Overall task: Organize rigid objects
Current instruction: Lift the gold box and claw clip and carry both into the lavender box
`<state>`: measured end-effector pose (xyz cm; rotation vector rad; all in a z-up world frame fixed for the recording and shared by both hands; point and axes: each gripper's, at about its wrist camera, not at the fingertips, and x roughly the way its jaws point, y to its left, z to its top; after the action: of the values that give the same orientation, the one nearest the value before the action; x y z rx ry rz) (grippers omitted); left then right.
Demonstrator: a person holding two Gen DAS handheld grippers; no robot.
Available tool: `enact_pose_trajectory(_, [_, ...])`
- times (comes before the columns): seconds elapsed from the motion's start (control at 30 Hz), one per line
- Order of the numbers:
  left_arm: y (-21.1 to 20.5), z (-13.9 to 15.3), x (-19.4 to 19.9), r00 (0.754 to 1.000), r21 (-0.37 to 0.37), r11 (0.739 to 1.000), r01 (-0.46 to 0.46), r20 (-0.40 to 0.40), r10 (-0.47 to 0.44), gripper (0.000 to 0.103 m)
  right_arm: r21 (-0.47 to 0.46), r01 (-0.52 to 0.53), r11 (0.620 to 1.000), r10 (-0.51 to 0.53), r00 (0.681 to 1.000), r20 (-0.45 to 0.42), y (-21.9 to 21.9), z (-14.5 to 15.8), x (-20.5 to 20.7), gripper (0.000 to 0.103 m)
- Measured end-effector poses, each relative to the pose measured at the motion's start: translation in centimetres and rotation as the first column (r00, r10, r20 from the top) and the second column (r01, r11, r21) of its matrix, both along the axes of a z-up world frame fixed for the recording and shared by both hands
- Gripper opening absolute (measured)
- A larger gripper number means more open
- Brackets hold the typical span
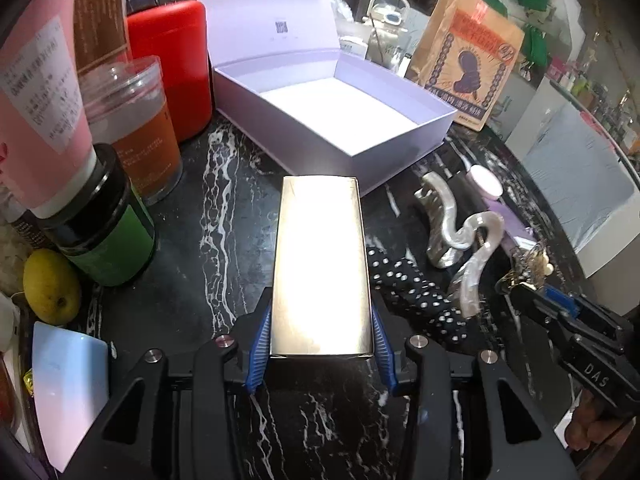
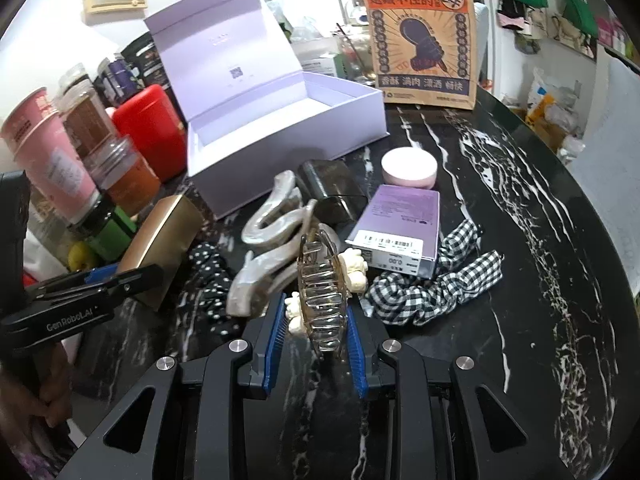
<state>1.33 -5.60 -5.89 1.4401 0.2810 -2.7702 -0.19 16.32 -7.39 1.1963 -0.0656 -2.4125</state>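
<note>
Left gripper (image 1: 322, 342): jaws pinching the gold box (image 1: 322, 264) by its long sides, held lengthwise just in front of the open lavender box (image 1: 400, 136) on the marble counter (image 1: 224, 216). Right gripper (image 2: 316, 326): jaws pinching a clear brown hair claw (image 2: 320, 296) with cream bear charms, in front of and right of that lavender box. Pearl hair claw (image 2: 272, 236), purple carton (image 2: 396, 232), pink jar (image 2: 409, 168) and checked scrunchie (image 2: 436, 284) lie on the counter near the lavender box's front.
</note>
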Motion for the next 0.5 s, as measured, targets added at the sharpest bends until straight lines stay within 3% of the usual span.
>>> enact_pose_trajectory(0.5, [1.5, 4.6, 0.5, 0.992, -0.022, 0.999, 0.047, -0.114, -0.049, 0.043, -0.009, -0.091, 0.996, 0.09, 0.99, -0.105, -0.7, 4.7, 1.1, 0.028])
